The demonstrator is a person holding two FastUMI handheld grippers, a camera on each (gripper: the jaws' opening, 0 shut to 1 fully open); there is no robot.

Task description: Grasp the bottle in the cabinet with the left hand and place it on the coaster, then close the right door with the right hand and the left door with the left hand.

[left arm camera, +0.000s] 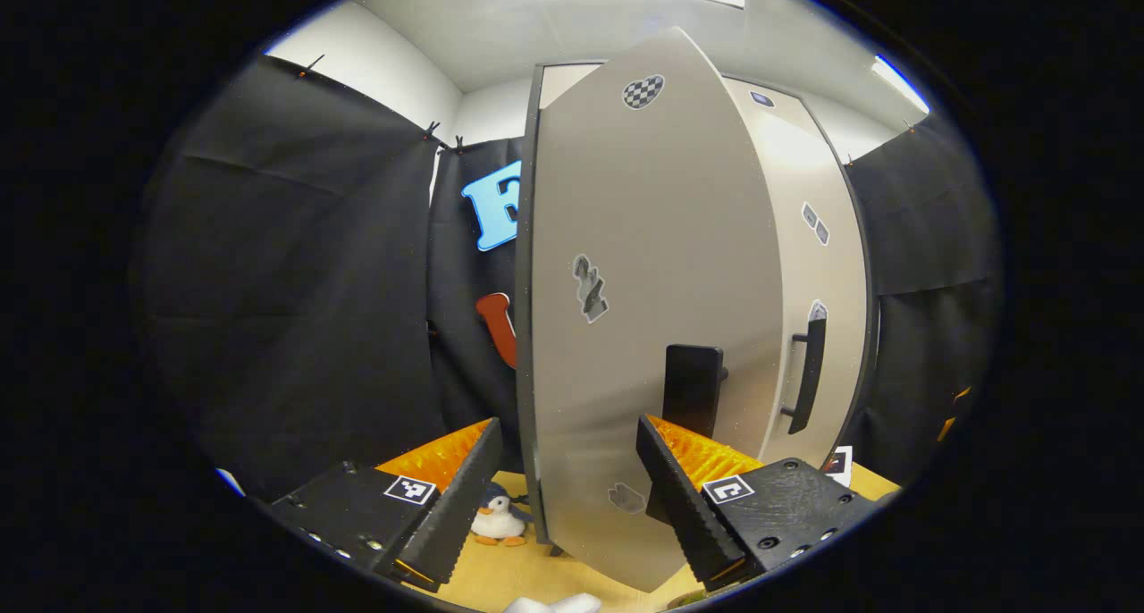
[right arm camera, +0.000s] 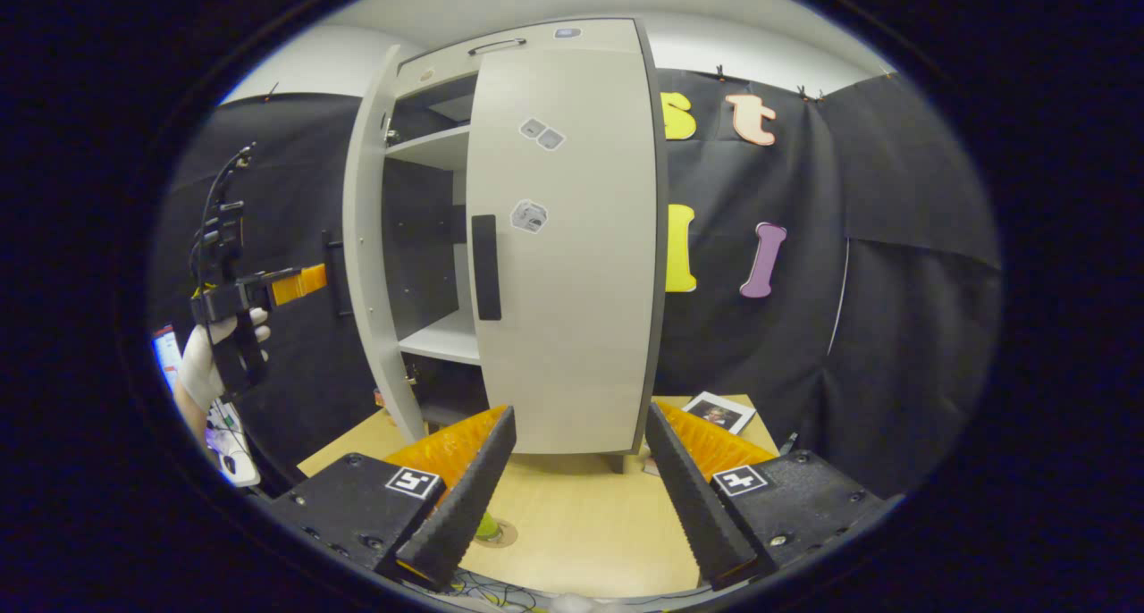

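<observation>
In the left gripper view my left gripper (left arm camera: 567,423) is open, just before the outer face of the cabinet's left door (left arm camera: 652,282), which stands ajar. That door's black handle (left arm camera: 693,390) is above my right finger. The right door (left arm camera: 822,264) lies flush and closed behind it. The right gripper view has my right gripper (right arm camera: 581,409) open, low over the table in front of the closed right door (right arm camera: 563,256). The left door (right arm camera: 366,264) swings outward, and bare shelves (right arm camera: 438,336) show inside. A green bottle (right arm camera: 487,528) stands on a round coaster (right arm camera: 511,534), mostly hidden by my left finger.
A gloved hand (right arm camera: 204,363) holds the left gripper (right arm camera: 313,281) beside the open door. A toy penguin (left arm camera: 496,519) sits on the wooden table (right arm camera: 581,524) by the cabinet's left corner. A photo card (right arm camera: 715,412) lies at the cabinet's right foot. Black cloth walls surround the booth.
</observation>
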